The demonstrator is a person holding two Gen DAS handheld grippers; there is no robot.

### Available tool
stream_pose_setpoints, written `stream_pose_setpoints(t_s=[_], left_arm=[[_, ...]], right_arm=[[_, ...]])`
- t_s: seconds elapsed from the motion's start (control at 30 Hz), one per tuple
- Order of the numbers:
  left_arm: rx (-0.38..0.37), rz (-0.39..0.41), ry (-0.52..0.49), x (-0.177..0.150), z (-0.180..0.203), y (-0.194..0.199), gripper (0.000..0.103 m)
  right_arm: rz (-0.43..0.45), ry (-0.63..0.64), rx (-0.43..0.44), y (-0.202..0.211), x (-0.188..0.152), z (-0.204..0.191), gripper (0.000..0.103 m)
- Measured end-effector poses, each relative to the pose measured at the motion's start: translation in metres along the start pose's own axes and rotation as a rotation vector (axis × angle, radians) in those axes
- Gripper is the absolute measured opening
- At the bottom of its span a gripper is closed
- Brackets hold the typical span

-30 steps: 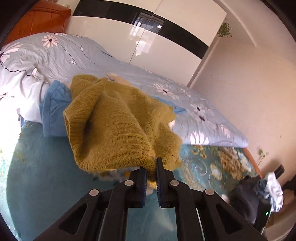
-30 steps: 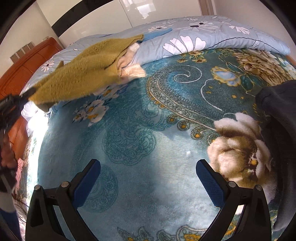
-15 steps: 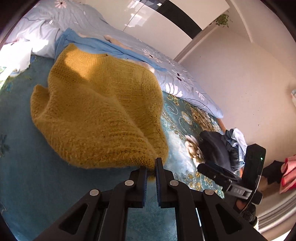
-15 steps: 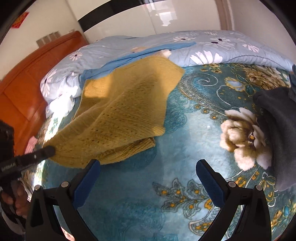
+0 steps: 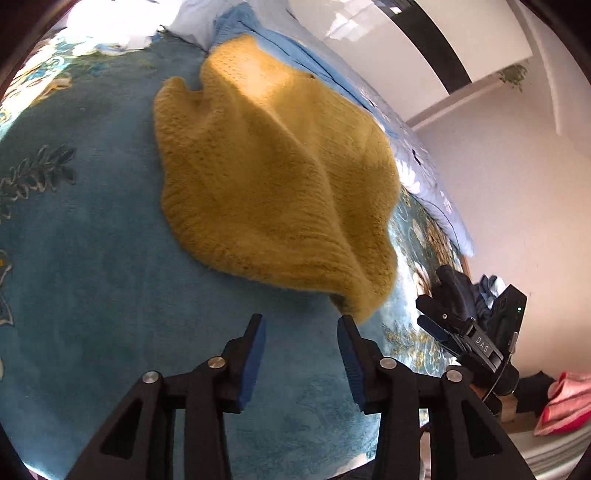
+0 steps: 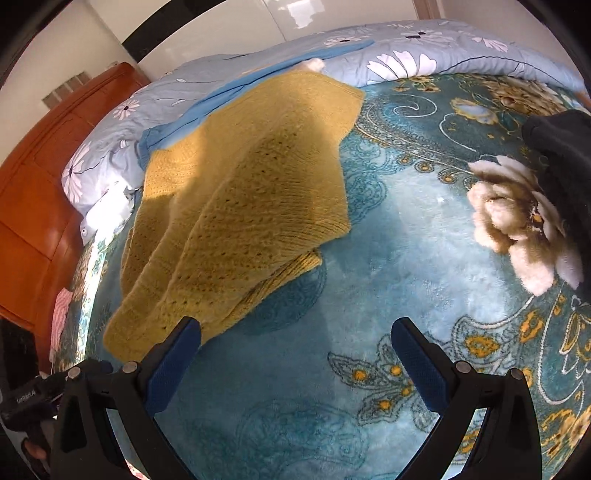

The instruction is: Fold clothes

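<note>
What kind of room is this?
Most likely a bedroom. A yellow knitted sweater lies on a bed covered by a teal floral blanket, with a blue flowered quilt and a wooden headboard behind.

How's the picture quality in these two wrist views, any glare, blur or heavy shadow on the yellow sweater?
Left wrist view: sunlight blows out the bedding at the top edge and brightens the far part of the yellow sweater, whose near hem looks motion-blurred; strong fisheye bending. Right wrist view: a sunlit strip on the sweater's far left, its middle in shadow; glare on the glossy wardrobe; the teal blanket is evenly lit and sharp.
</note>
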State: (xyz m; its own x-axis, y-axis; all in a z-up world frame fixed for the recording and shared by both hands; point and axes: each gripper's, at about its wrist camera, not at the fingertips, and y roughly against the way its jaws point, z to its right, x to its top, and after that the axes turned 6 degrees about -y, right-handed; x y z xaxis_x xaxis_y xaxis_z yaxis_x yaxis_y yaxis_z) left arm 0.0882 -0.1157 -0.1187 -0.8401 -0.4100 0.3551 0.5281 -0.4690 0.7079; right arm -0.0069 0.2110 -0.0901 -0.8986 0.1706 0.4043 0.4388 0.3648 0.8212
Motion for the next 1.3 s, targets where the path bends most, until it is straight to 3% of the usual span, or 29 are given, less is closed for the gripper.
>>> stream_pose_setpoints(t_s=[0.2, 0.4, 0.57, 0.8, 1.07, 1.2, 1.3], left_arm=[[0.028, 0.049, 0.163, 0.016, -0.049, 0.015, 0.049], [0.066, 0.053, 0.191, 0.031, -0.066, 0.016, 0.050], [0.066, 0.044, 0.191, 0.040, -0.065, 0.011, 0.050], [0.067, 0.028, 0.188, 0.045, -0.066, 0.006, 0.051], [0.079, 0.028, 0.196, 0.053, -0.066, -0.003, 0.053], [0.103, 0.051, 0.199, 0.066, -0.069, -0.007, 0.054], [0.169, 0.090, 0.162, 0.081, -0.071, -0.011, 0.054]], right_arm=[[-0.070, -0.021, -0.064, -0.043, 0.017, -0.007, 0.075], [-0.065, -0.062, -0.046, -0.062, 0.022, -0.013, 0.072], [-0.052, -0.121, 0.013, -0.070, 0.024, -0.017, 0.057], [-0.017, -0.283, 0.143, -0.055, 0.018, 0.006, 0.010], [0.117, -0.384, 0.257, 0.005, 0.009, 0.049, 0.007], [0.205, -0.433, 0.234, 0.038, 0.003, 0.075, 0.007], [0.243, -0.490, 0.208, 0.053, -0.009, 0.100, 0.006]])
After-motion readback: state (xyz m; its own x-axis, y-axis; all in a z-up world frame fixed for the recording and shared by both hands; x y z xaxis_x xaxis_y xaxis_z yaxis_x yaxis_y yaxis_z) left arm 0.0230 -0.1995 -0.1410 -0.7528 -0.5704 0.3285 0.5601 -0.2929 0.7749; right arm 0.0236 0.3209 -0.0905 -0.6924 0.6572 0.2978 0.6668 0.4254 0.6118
